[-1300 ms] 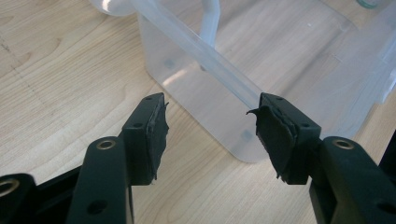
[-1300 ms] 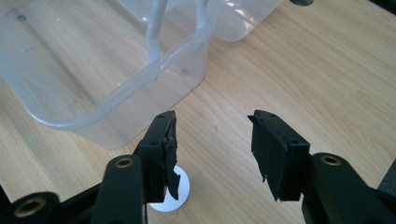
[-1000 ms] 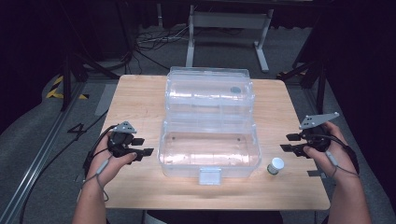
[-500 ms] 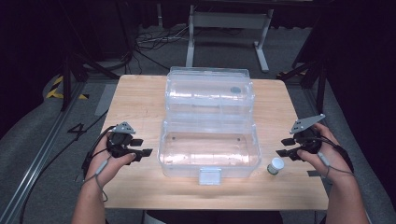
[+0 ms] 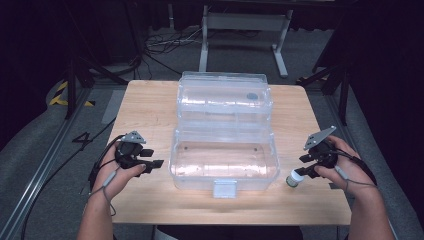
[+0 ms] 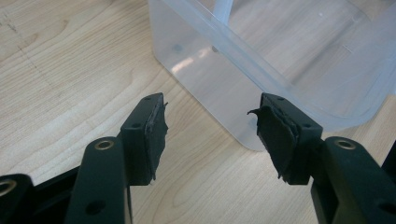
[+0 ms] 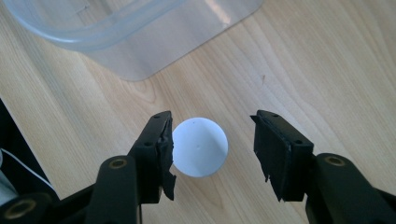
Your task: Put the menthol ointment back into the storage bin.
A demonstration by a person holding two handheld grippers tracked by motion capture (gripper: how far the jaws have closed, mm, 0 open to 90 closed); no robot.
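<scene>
Beside the clear box (image 5: 223, 159), unlabelled white-capped bottle (image 7: 200, 146) between wide right claw (image 7: 212, 151); left claw (image 6: 210, 135) wide, empty

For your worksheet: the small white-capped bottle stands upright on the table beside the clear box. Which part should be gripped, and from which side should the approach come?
Grip the small bottle by its round white cap, coming from above. It stands upright, the cap is its top and is evenly round, and the right hand-held gripper already has its open jaws on either side of it. The clear box stands apart, so there is room to close.
</scene>
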